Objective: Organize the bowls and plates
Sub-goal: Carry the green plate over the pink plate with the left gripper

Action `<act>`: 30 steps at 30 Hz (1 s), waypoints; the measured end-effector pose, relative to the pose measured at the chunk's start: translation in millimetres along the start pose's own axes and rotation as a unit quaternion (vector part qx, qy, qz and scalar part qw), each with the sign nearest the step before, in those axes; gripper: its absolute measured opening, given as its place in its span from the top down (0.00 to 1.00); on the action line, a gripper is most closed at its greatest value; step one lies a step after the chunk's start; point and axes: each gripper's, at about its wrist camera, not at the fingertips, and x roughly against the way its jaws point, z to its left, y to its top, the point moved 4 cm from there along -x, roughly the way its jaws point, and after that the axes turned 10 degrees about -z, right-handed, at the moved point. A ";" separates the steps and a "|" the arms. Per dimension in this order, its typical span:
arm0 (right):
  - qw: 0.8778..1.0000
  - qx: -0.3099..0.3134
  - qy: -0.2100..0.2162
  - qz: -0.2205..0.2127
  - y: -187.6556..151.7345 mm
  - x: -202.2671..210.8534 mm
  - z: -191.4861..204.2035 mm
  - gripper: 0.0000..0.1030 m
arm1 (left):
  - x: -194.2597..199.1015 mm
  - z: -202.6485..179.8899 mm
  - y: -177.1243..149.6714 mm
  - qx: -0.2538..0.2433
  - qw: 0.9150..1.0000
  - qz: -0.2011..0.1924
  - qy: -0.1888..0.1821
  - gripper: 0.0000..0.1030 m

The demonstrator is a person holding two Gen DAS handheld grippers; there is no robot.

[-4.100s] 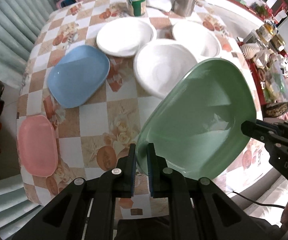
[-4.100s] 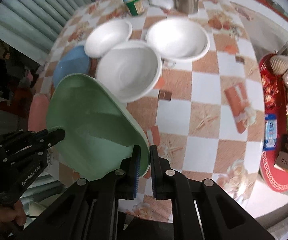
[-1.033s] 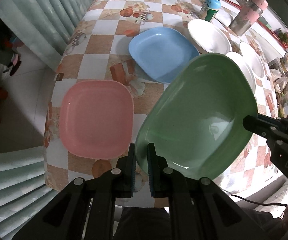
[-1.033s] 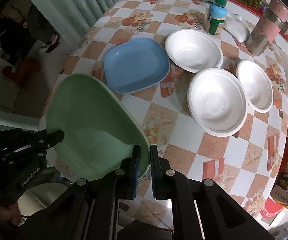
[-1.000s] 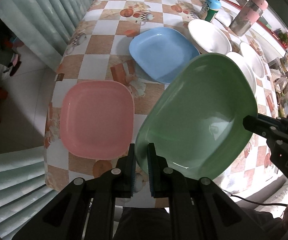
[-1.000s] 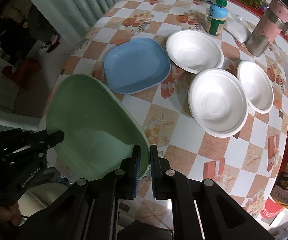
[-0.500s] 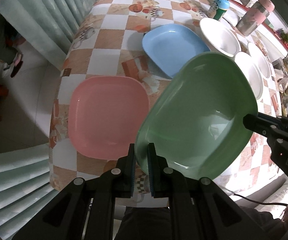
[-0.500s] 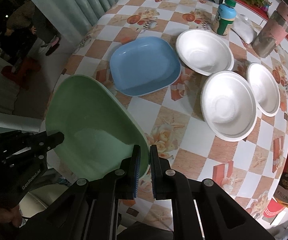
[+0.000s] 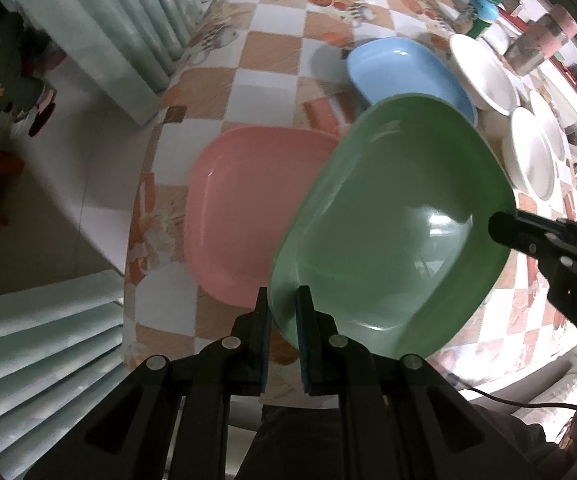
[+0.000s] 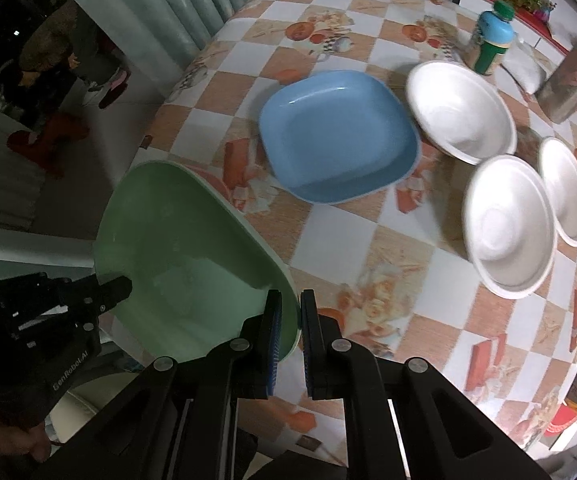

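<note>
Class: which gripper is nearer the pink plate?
Left. The left gripper clamps the green plate's rim right beside the pink plate; the right gripper grips the opposite rim, farther away.

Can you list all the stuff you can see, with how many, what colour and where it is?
green plate: 1, green, held in the air above the table by both grippers
pink plate: 1, pink, table's near corner
blue plate: 1, blue, middle
bowls: 3, white, past the blue plate
bottle: 1, blue and green, far edge
tumbler: 1, pink and grey, far edge
tablecloth: 1, orange-white checks
left gripper: 1, black, clamped on plate rim
right gripper: 1, black, clamped on opposite rim
</note>
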 end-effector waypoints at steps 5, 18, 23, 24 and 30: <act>1.000 0.011 0.003 0.005 10.3 -15.4 18.3 0.89 | -7.7 18.0 -3.5 0.013 1.000 0.011 0.004 0.86; 0.998 0.052 -0.013 0.024 35.6 -42.6 52.2 0.89 | -26.1 49.8 6.0 0.048 0.998 0.030 0.005 0.86; 0.998 0.057 -0.016 0.031 40.7 -52.2 60.2 0.89 | -32.4 56.3 9.8 0.051 0.998 0.037 0.008 0.86; 0.998 0.058 -0.017 0.033 40.3 -53.5 61.6 0.89 | -33.7 57.3 12.0 0.049 0.998 0.038 0.010 0.86; 0.997 0.061 -0.021 0.046 36.9 -62.3 69.1 0.89 | -40.2 57.3 14.8 0.032 0.998 0.052 0.023 0.86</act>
